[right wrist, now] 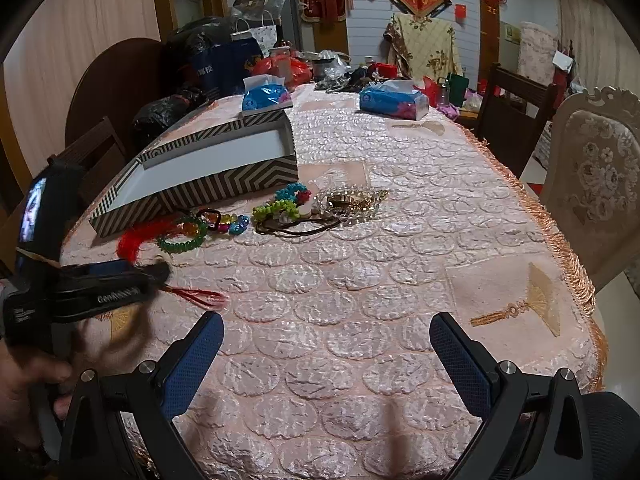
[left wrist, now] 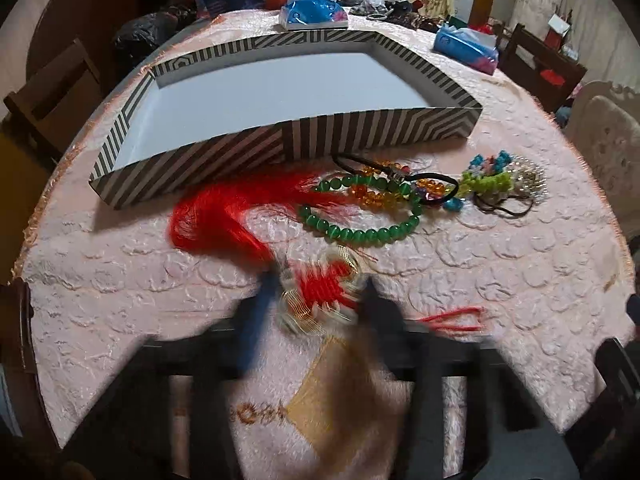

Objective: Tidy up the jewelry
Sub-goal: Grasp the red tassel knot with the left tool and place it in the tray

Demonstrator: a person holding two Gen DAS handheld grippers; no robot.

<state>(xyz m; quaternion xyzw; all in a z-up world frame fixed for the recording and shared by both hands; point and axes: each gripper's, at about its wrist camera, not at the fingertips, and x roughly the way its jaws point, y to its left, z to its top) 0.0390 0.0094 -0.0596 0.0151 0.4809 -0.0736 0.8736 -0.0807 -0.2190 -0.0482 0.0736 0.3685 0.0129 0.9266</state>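
Observation:
A striped box (left wrist: 192,168) with a white inside lies open on the pink tablecloth; it also shows in the right wrist view (right wrist: 224,184). Below it lies a pile of jewelry: a green bead bracelet (left wrist: 360,232), orange beads (left wrist: 380,196), a lime and blue bead piece (left wrist: 488,176), and a gold chain (right wrist: 352,204). My left gripper (left wrist: 320,296) is blurred and closed around a red knot ornament (left wrist: 324,284) with a red tassel (left wrist: 224,216). My right gripper (right wrist: 326,334) is open and empty over bare cloth, nearer than the pile.
Two blue tissue packs (right wrist: 266,98) (right wrist: 394,102) lie on the far half of the table. Clutter and bags (right wrist: 288,66) fill the far end. A dark wooden chair (right wrist: 516,112) and a cream upholstered chair (right wrist: 600,184) stand at the right edge.

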